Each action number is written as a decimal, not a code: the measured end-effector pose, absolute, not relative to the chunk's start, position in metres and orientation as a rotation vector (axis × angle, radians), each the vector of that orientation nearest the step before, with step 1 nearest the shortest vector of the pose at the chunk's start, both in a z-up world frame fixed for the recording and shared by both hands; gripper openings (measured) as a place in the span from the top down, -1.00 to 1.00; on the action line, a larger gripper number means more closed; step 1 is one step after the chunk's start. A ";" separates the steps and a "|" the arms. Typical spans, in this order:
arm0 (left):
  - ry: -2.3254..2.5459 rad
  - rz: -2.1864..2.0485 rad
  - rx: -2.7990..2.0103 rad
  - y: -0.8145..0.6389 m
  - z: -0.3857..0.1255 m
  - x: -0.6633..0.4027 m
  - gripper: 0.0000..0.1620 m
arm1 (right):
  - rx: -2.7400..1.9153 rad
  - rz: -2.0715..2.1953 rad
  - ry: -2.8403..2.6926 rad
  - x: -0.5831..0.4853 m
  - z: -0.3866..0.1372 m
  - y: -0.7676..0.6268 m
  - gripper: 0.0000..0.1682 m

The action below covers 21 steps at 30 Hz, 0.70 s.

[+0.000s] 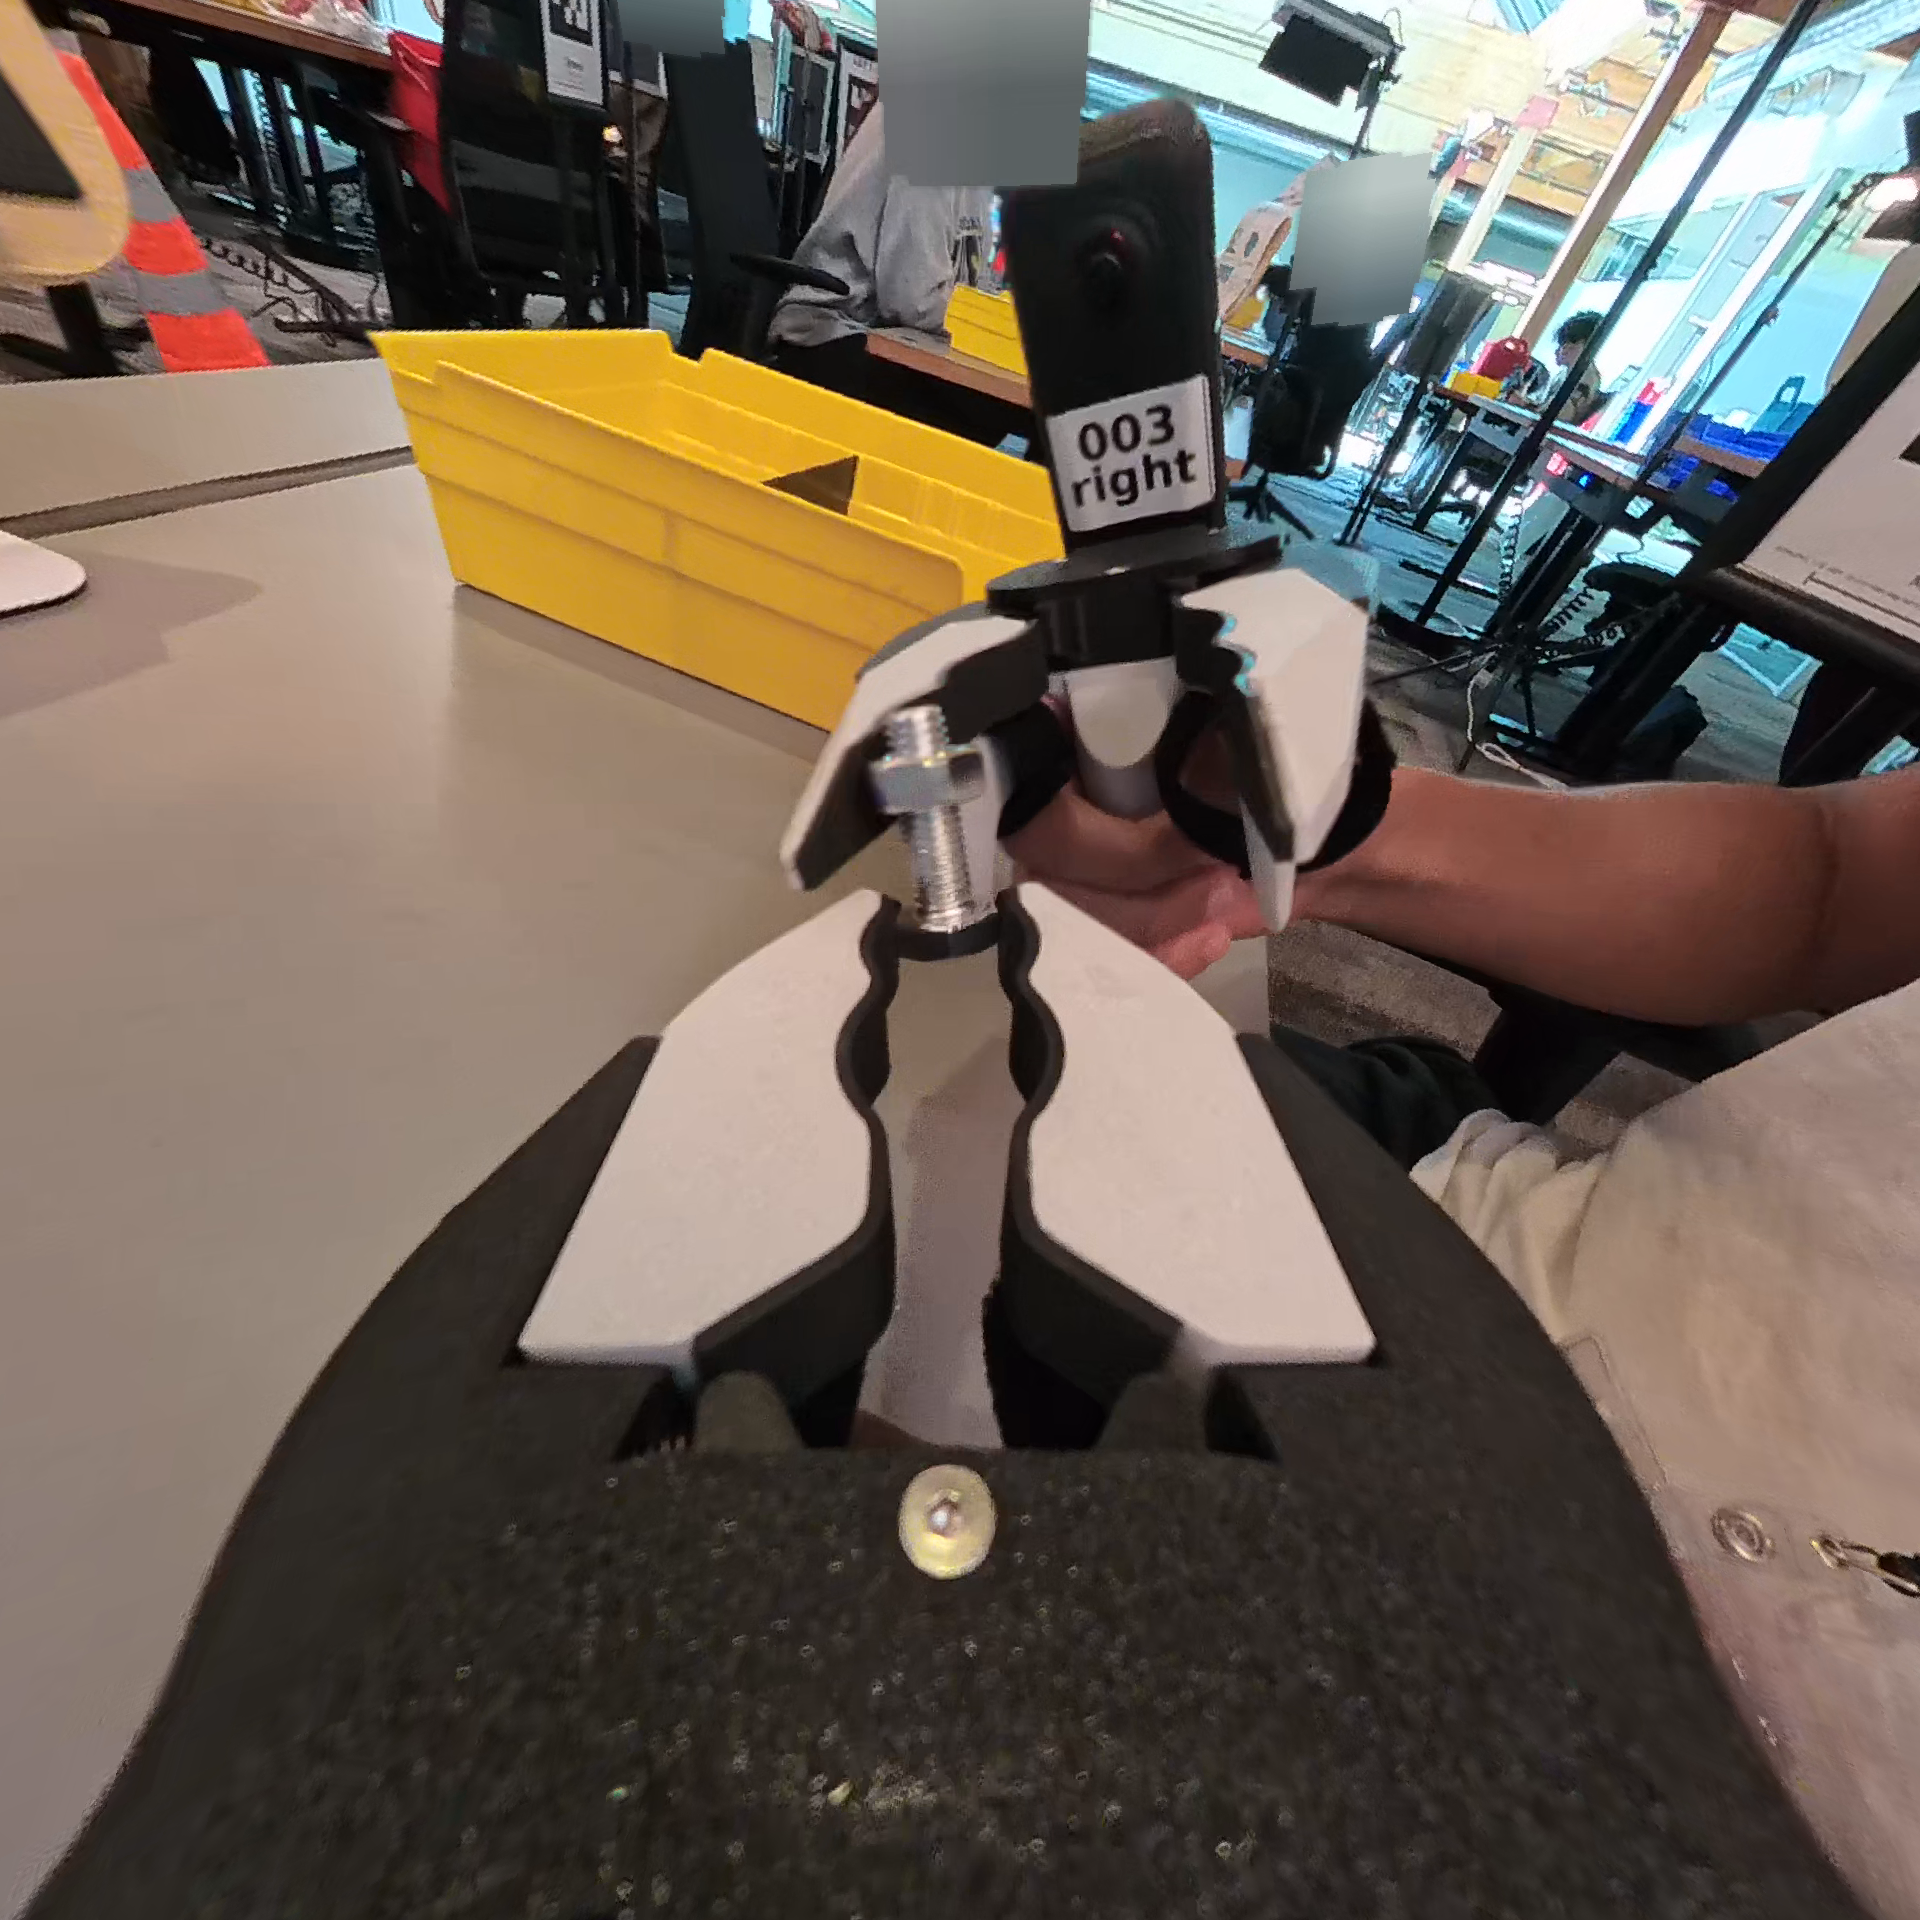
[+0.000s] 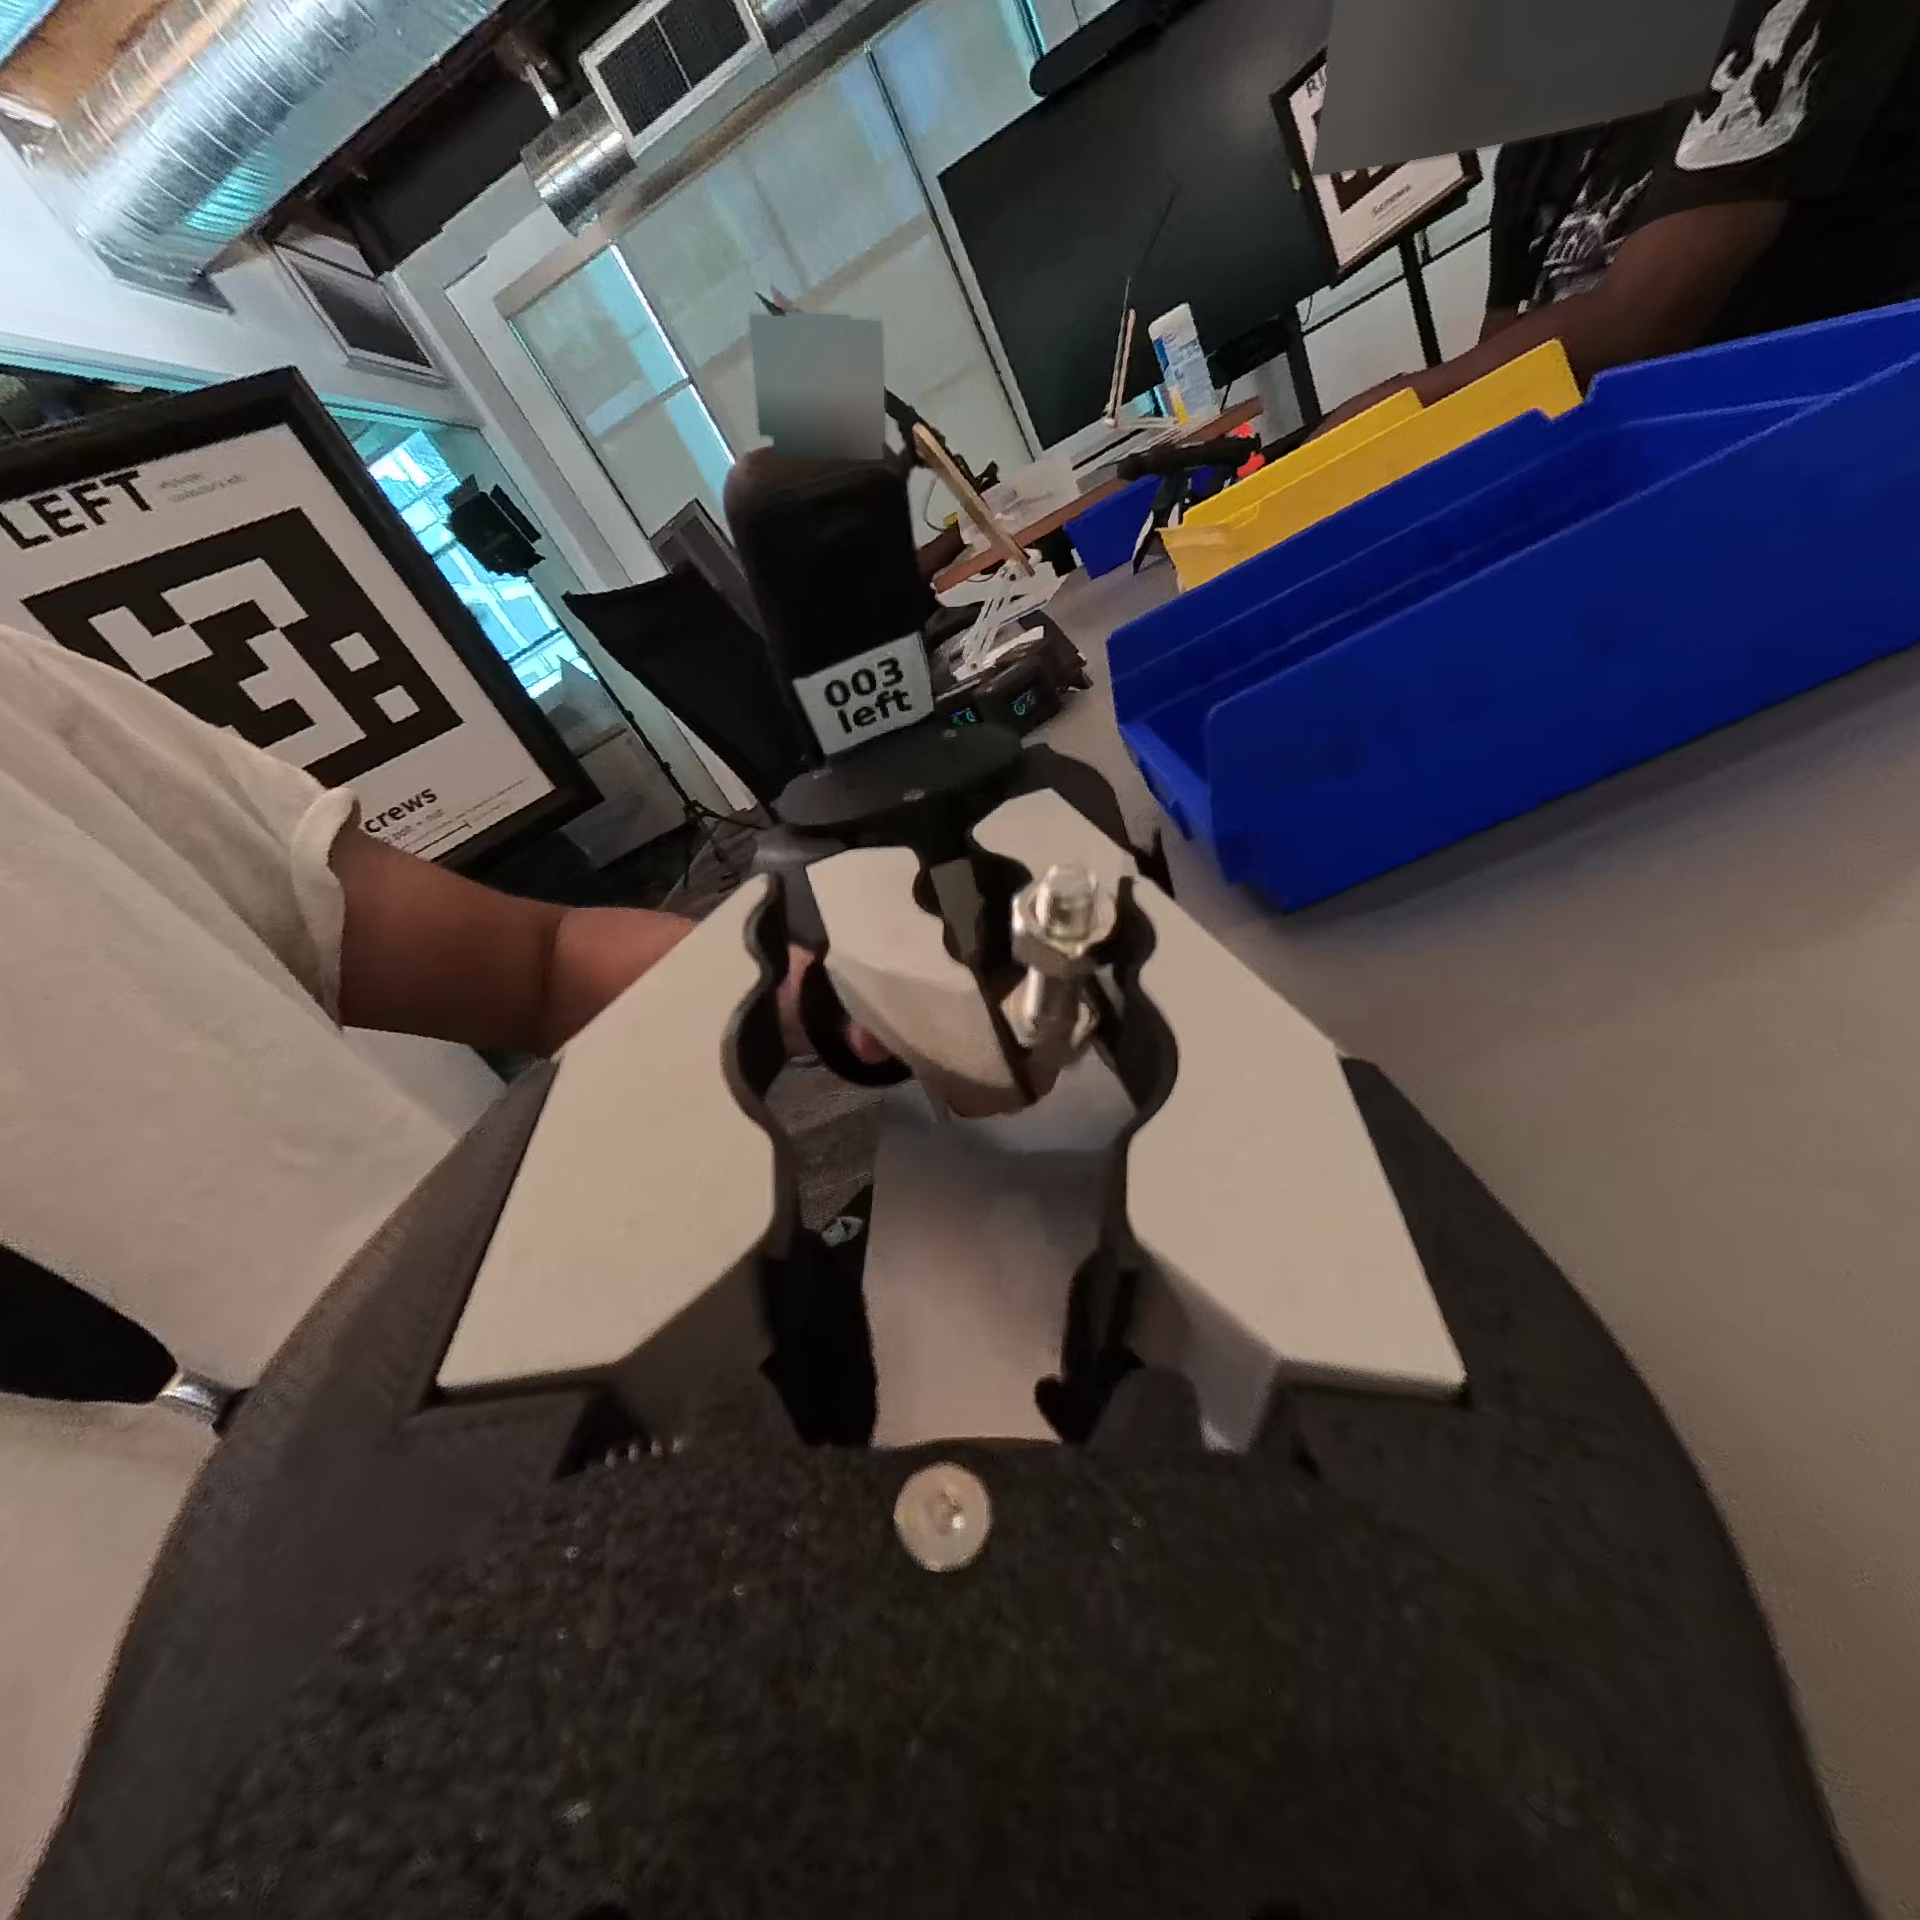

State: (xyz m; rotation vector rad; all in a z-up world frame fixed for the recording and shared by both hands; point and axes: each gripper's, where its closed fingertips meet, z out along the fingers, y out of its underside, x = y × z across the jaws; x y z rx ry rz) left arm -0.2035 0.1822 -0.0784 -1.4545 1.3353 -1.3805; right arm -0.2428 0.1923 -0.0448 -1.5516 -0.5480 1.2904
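My left gripper (image 1: 945, 935) is shut on the head end of a silver bolt (image 1: 940, 852) and holds it upright above the grey table (image 1: 312, 831). A silver nut (image 1: 925, 774) sits on the bolt's thread near the top. My right gripper (image 1: 1039, 883) faces the left one with its jaws wide apart; one of its fingers (image 1: 862, 748) lies against the nut. In the right wrist view the right gripper (image 2: 951, 914) is open, and the bolt (image 2: 1044, 997) and nut (image 2: 1060, 935) stand just inside its right finger (image 2: 1247, 1091). The left gripper (image 2: 1029, 1060) shows beyond it.
A yellow bin (image 1: 644, 520) stands on the table behind the grippers. A blue bin (image 2: 1507, 644) and another yellow bin (image 2: 1351, 468) stand at the right. A framed marker board (image 2: 239, 623) stands off the table's near edge. People sit at nearby tables. The left gripper's tips are roughly 4 cm from the right gripper's.
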 end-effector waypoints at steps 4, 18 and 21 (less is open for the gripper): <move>1.344 -1.367 -1.453 0.181 -0.079 -0.203 0.78 | -1.556 1.261 -0.541 -0.235 -0.045 0.196 0.28; 1.331 -1.411 -1.442 0.183 -0.076 -0.204 0.77 | -1.519 1.289 -0.567 -0.243 -0.041 0.194 0.28; 1.305 -1.399 -1.461 0.191 -0.076 -0.209 0.78 | -1.522 1.243 -0.515 -0.225 -0.041 0.200 0.28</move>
